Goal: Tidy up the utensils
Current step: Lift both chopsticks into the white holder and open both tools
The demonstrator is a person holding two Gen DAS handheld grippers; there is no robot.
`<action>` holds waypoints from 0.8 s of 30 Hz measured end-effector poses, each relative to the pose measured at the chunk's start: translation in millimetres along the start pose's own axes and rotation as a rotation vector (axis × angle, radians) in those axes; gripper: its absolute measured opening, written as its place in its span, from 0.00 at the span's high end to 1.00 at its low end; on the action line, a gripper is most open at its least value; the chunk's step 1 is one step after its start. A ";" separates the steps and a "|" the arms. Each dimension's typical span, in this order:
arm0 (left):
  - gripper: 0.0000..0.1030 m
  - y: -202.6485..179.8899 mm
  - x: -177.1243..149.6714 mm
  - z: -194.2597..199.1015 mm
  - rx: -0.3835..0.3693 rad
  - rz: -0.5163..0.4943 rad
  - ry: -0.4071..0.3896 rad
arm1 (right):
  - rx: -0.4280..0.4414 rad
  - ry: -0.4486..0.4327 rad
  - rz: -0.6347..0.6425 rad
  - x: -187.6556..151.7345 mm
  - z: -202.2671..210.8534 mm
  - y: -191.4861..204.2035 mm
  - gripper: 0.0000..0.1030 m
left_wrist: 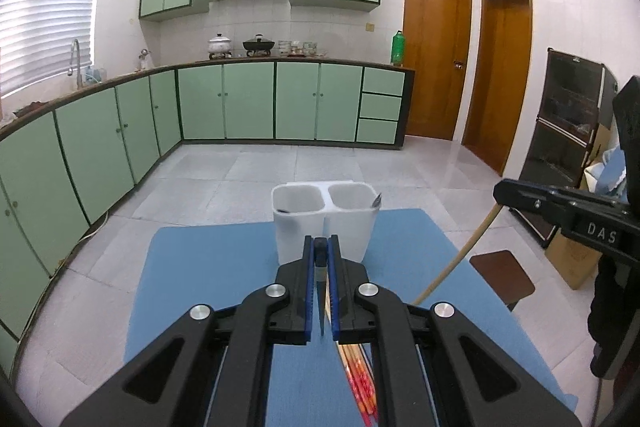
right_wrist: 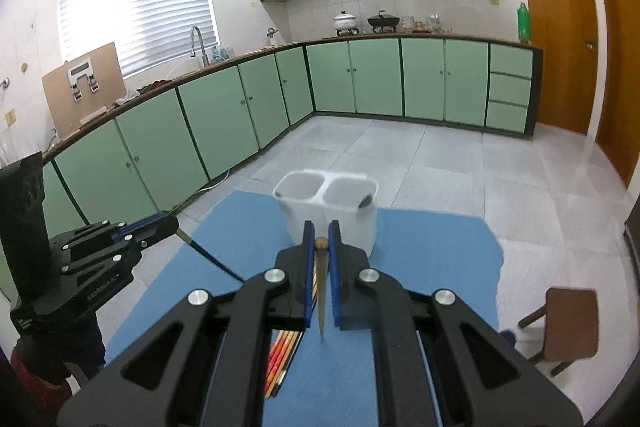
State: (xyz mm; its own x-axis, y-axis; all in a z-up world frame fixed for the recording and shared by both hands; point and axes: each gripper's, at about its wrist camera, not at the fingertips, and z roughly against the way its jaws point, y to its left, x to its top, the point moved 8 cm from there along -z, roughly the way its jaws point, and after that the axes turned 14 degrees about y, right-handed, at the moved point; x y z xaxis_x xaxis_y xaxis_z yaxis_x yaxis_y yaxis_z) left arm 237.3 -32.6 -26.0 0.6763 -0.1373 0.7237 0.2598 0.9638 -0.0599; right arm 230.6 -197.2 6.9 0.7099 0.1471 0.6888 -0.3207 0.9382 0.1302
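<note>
Looked from the left wrist straight at the white two-cup utensil holder (left_wrist: 324,227), just beyond the fingertips and dead ahead. Held a thin black-handled utensil (left_wrist: 320,261) pinched in the nearly shut left gripper (left_wrist: 321,247), long axis hanging down before the holder, handle end up. Showed the right gripper (left_wrist: 498,193) right of the holder, closed on a pale wooden stick (left_wrist: 460,255) slanting down. Left a bundle of red-orange chopsticks (left_wrist: 360,379) on the blue mat (left_wrist: 208,267), nearer than the holder.

Faced the holder (right_wrist: 332,223) from the right wrist too, equally close, slightly right of centre. Gripped the wooden stick (right_wrist: 321,291) upright, rounded end topmost. Already contained a dark item (right_wrist: 365,203) at the right cup's rim. Probably called for tipping each utensil in without crossing arms.
</note>
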 end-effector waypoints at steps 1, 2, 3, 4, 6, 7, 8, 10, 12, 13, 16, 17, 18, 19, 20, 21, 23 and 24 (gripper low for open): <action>0.94 -0.1 3.9 -0.9 0.000 -0.003 -0.004 | 0.003 -0.004 0.005 6.5 1.3 -0.2 0.94; 0.94 0.2 8.6 -1.2 0.001 -0.006 -0.008 | 0.008 -0.007 0.007 10.6 3.0 0.1 0.94; 0.94 0.1 12.6 0.0 0.000 -0.008 -0.016 | 0.019 -0.013 0.008 19.0 5.6 -0.3 0.94; 0.94 0.9 17.2 0.3 0.000 -0.010 -0.023 | 0.026 -0.022 0.010 25.8 8.7 0.2 0.94; 0.94 1.1 28.2 3.6 -0.006 -0.014 -0.043 | 0.029 -0.048 0.018 41.4 16.2 -0.9 0.94; 0.94 1.0 36.2 6.4 -0.011 -0.015 -0.056 | 0.028 -0.060 0.022 48.2 19.1 -2.7 0.94; 0.94 -1.2 42.4 9.2 -0.013 -0.017 -0.071 | 0.027 -0.074 0.025 56.2 21.9 -3.6 0.94; 0.94 -1.4 61.2 15.7 -0.017 -0.021 -0.109 | 0.032 -0.103 0.027 77.0 28.3 -6.3 0.94; 0.94 -2.0 79.3 22.4 -0.018 -0.021 -0.147 | 0.032 -0.124 0.019 92.1 31.4 -10.0 0.94; 0.94 -1.8 90.9 26.0 -0.024 -0.019 -0.170 | 0.027 -0.141 0.015 103.3 33.4 -13.0 0.94; 0.94 -0.9 123.7 32.8 -0.023 -0.016 -0.238 | 0.016 -0.180 0.002 127.5 34.7 -21.2 0.94; 0.94 -0.6 133.0 33.5 -0.016 -0.016 -0.255 | 0.010 -0.190 -0.005 135.3 33.3 -24.8 0.94; 0.94 0.0 142.2 32.7 -0.006 -0.017 -0.270 | 0.002 -0.197 -0.010 142.2 30.5 -28.4 0.94; 0.94 0.1 151.4 30.1 0.007 -0.021 -0.284 | -0.012 -0.203 -0.011 146.5 27.4 -30.8 0.94; 0.94 -0.9 157.4 26.2 0.019 -0.025 -0.293 | -0.026 -0.205 -0.010 150.2 23.6 -33.1 0.94; 0.94 -0.9 164.1 19.6 0.031 -0.030 -0.304 | -0.039 -0.206 -0.009 154.2 18.4 -35.2 0.94; 0.94 0.2 170.0 7.3 0.040 -0.030 -0.309 | -0.049 -0.198 -0.008 157.0 5.8 -38.6 0.94; 0.94 0.6 171.7 -1.0 0.040 -0.026 -0.302 | -0.056 -0.191 -0.010 157.2 -2.3 -40.7 0.94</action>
State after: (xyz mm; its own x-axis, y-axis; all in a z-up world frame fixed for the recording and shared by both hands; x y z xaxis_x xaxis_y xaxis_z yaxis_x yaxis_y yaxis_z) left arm 354.3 -55.8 97.5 0.4324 -0.0940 0.8967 0.2430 0.9699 -0.0155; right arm 356.7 -211.6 108.2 0.5791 0.0802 0.8113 -0.2750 0.9560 0.1017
